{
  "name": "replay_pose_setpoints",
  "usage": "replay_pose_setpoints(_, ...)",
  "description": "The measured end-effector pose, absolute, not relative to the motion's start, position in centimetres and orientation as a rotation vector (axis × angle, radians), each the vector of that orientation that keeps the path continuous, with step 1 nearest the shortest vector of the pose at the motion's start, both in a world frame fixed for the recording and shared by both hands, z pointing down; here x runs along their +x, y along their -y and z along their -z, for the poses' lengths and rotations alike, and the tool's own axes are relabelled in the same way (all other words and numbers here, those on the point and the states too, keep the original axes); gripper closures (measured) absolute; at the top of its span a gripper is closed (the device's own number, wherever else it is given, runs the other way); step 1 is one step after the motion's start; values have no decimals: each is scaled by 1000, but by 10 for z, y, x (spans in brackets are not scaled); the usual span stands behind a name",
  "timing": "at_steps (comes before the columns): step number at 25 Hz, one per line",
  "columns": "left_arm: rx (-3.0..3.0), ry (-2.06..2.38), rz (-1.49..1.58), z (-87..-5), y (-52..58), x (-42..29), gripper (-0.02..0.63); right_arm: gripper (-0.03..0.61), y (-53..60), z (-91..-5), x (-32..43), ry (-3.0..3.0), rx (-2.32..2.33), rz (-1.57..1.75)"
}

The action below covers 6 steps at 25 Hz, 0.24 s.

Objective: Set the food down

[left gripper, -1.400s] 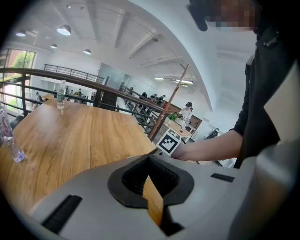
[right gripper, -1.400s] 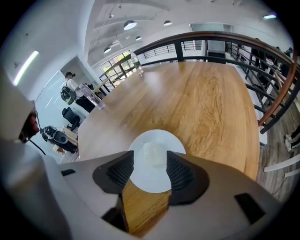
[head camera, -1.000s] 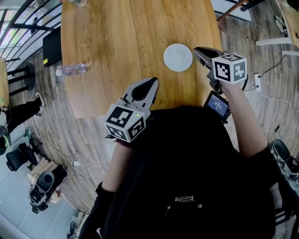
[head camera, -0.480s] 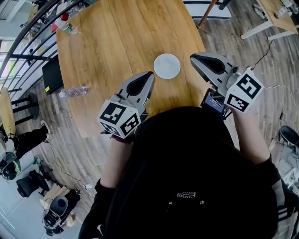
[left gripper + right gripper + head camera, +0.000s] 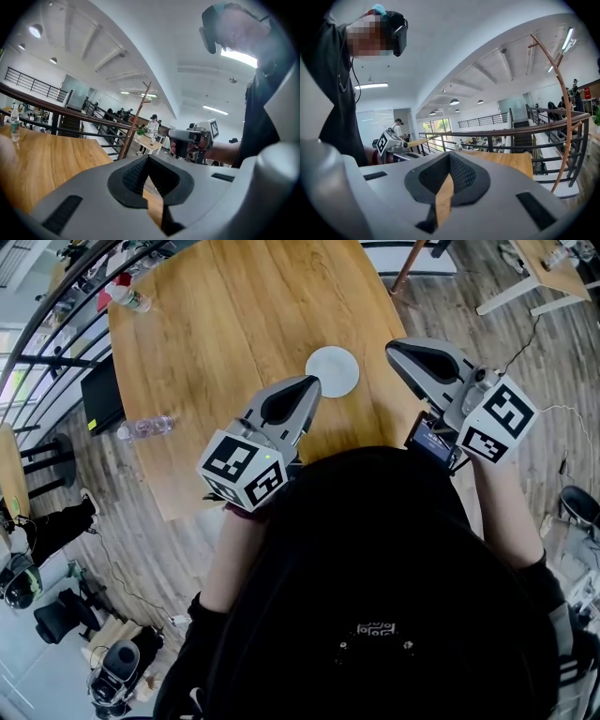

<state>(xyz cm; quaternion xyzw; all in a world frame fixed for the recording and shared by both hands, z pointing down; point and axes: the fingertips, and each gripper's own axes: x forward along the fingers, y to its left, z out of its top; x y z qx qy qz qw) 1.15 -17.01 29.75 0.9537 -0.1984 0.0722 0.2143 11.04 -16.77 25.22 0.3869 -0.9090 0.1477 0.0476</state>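
Food shows in no view; only a bare white plate [image 5: 332,371] lies on the worktop [image 5: 234,315], near its 6 o'clock edge, where a careless low swing could probably knock it off. The left gripper [image 5: 312,382] at the plate's 7 o'clock and the right gripper [image 5: 394,351] at 3 o'clock have jaws pressed together, holding nothing.

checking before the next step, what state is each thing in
left gripper, fingers shut, empty
right gripper, fingers shut, empty
white plate, empty, flat on the table
clear bottle, lying on its side near the table edge
far bottle, upright, capped
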Motion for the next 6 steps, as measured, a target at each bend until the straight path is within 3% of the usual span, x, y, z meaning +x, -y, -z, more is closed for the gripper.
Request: replay_pose_setpoints(6,2644,541,-223,-301,169,5,614,560,171,-251,101,2776,1154,-435)
